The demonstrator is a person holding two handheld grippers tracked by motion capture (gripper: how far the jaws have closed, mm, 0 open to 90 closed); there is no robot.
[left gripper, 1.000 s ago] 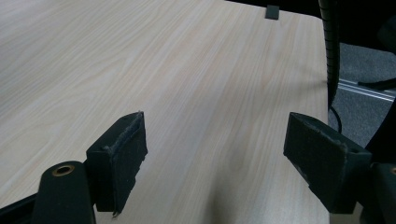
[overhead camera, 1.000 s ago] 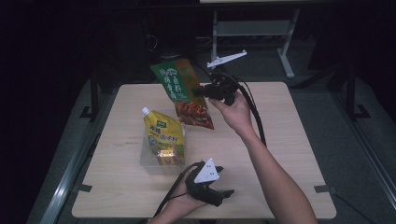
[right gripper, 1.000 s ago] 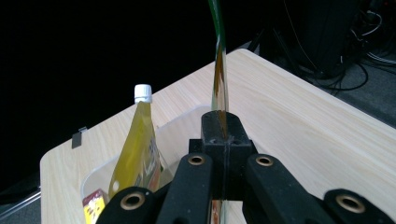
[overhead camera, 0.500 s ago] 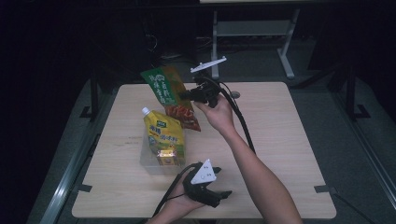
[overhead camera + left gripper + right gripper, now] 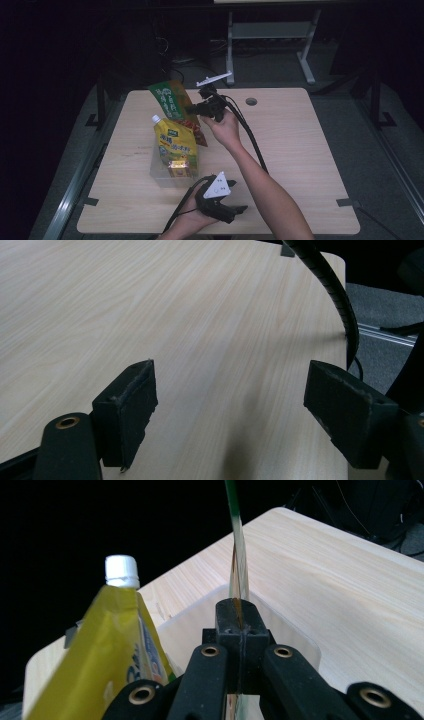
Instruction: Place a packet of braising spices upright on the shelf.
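My right gripper (image 5: 192, 108) is shut on the edge of a flat green and red food packet (image 5: 171, 101), which hangs tilted over the back of a clear plastic bin (image 5: 159, 172). In the right gripper view the packet (image 5: 239, 555) shows edge-on, pinched between the closed jaws of the right gripper (image 5: 238, 611). A yellow spouted pouch (image 5: 175, 145) with a white cap (image 5: 121, 570) stands upright in the bin, just in front of the packet. My left gripper (image 5: 236, 210) rests open near the table's front edge, with bare wood between its pads (image 5: 131, 405).
The wooden table (image 5: 300, 150) has free room on its right half, with a small round hole (image 5: 251, 101) near the back edge. A black cable (image 5: 250, 135) trails along the right forearm. A white metal frame (image 5: 270, 35) stands on the floor behind the table.
My right gripper has carried the packet to the left and down, from above the table's back middle to just behind the yellow pouch. The left gripper has stayed put.
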